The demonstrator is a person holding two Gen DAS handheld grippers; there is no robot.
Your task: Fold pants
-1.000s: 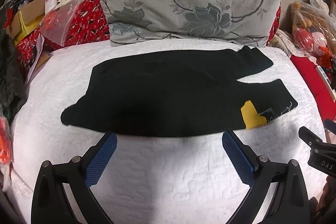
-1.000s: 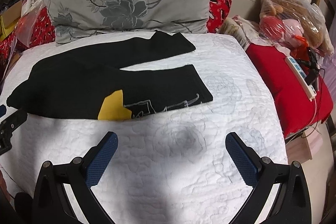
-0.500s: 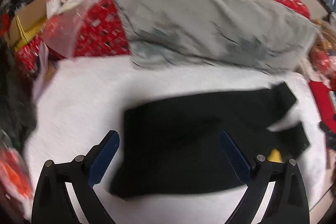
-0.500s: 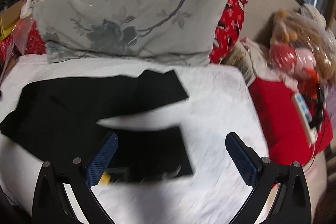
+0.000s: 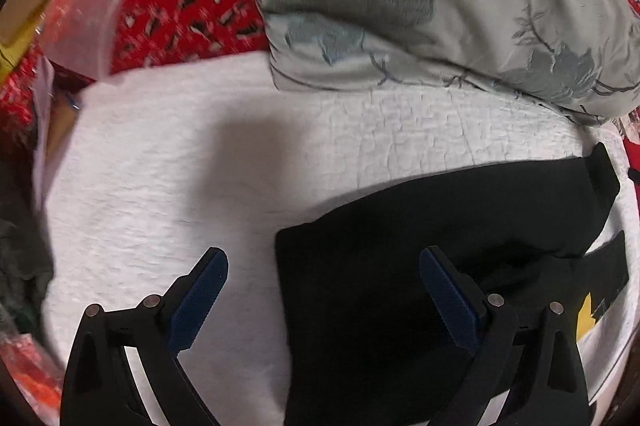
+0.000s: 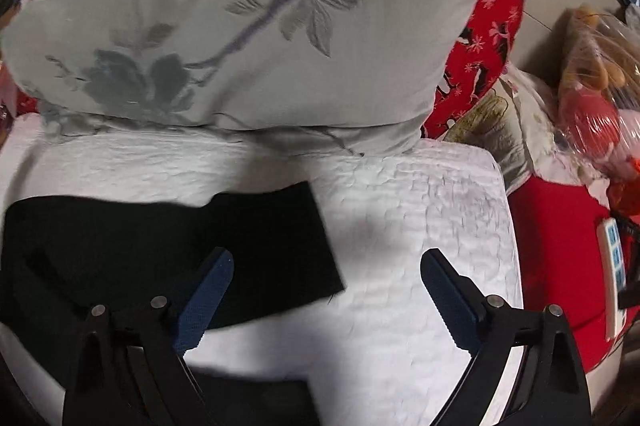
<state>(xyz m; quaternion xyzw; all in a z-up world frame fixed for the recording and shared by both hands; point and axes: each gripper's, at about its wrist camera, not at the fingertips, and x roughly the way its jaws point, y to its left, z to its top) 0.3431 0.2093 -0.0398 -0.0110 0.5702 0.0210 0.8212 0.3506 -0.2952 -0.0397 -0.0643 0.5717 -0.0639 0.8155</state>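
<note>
The black pants point(image 5: 420, 226) lie flat on the white quilt point(image 5: 180, 166), waist end to the left and legs running right. A yellow patch point(image 5: 585, 314) shows on the near leg. My left gripper point(image 5: 324, 253) hovers open over the waist end, the pants' left edge between its blue pads point(image 5: 200, 298). In the right wrist view, the far leg's cuff point(image 6: 280, 246) lies under my right gripper point(image 6: 327, 255). Its jaws stand wide and are closing, the cuff's corner below them, the pads not pressing on cloth. The near leg point(image 6: 248, 402) shows dark at the bottom edge.
A grey floral pillow point(image 5: 420, 6) leans against a red patterned cushion point(image 5: 180, 10) just beyond the pants. A clear plastic bag point(image 5: 80, 6) sits at the far left. To the right are a red surface with a white power strip point(image 6: 612, 274) and bagged plush toys point(image 6: 592, 98).
Both grippers have moved forward and lower, from the quilt's near side to above the pants. The left now stands over the waist end, the right over the far leg's cuff.
</note>
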